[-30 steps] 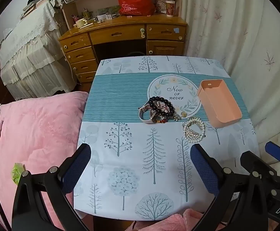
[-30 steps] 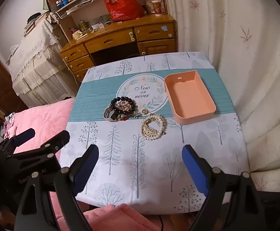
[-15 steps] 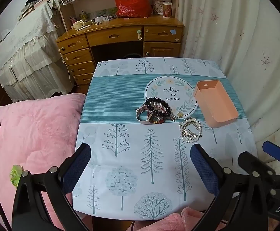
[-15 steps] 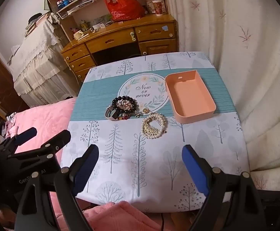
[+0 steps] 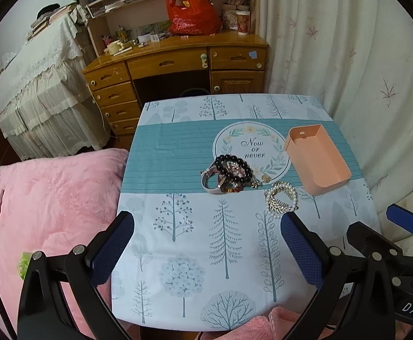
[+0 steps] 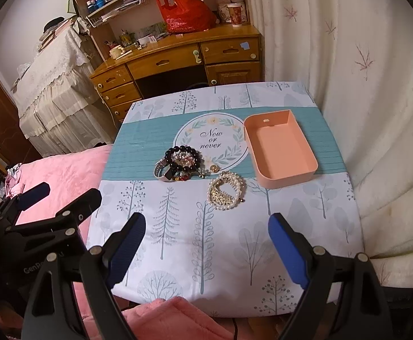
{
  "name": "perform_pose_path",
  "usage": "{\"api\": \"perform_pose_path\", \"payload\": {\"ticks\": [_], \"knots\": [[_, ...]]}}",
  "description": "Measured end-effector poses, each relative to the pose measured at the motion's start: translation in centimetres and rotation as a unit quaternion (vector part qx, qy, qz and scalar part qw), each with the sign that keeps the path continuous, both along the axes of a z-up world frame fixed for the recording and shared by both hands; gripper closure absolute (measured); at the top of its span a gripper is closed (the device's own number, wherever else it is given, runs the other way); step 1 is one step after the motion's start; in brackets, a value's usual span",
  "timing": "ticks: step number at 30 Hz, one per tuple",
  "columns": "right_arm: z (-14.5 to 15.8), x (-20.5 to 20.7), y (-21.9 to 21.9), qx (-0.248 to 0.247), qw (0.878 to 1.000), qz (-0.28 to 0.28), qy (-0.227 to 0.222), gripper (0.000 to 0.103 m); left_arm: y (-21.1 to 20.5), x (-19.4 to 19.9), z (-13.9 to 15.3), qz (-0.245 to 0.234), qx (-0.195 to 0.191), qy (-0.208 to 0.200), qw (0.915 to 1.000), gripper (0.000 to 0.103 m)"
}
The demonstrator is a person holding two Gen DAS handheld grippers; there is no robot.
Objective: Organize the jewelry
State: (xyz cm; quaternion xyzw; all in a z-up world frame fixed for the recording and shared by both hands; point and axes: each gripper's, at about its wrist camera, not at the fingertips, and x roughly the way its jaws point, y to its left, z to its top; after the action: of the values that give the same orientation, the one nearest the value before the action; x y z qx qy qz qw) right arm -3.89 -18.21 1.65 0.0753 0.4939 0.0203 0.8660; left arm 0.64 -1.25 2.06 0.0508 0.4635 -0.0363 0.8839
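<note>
A heap of jewelry lies mid-table: a black bead bracelet (image 5: 233, 167) (image 6: 182, 157) on top of a watch with a pale strap (image 5: 210, 180) (image 6: 161, 170). To its right rests a pearl and gold bracelet (image 5: 280, 199) (image 6: 226, 190). An empty peach tray (image 5: 317, 158) (image 6: 280, 147) stands at the right. My left gripper (image 5: 206, 249) and my right gripper (image 6: 206, 243) both hover open above the near part of the table, well short of the jewelry, with nothing between their blue pads.
The small table wears a tree-print cloth (image 5: 220, 255) with a teal band. A pink blanket (image 5: 44, 204) lies to the left, a cream curtain (image 5: 362, 70) hangs at the right, and a wooden desk (image 5: 178, 65) stands behind.
The left wrist view has drifted slightly back and up, so more of the desk shelf shows. The jewelry and tray have not moved, and both grippers stay open.
</note>
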Motion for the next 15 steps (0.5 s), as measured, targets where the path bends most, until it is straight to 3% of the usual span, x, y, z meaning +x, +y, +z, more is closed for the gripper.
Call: {"api": "perform_pose_path", "payload": {"ticks": [15], "knots": [[0.72,0.0,-0.15,0.005,0.999,-0.028,-0.034,0.014,0.51,0.23,0.49,-0.043,-0.013,-0.025,0.9987,0.001]]}}
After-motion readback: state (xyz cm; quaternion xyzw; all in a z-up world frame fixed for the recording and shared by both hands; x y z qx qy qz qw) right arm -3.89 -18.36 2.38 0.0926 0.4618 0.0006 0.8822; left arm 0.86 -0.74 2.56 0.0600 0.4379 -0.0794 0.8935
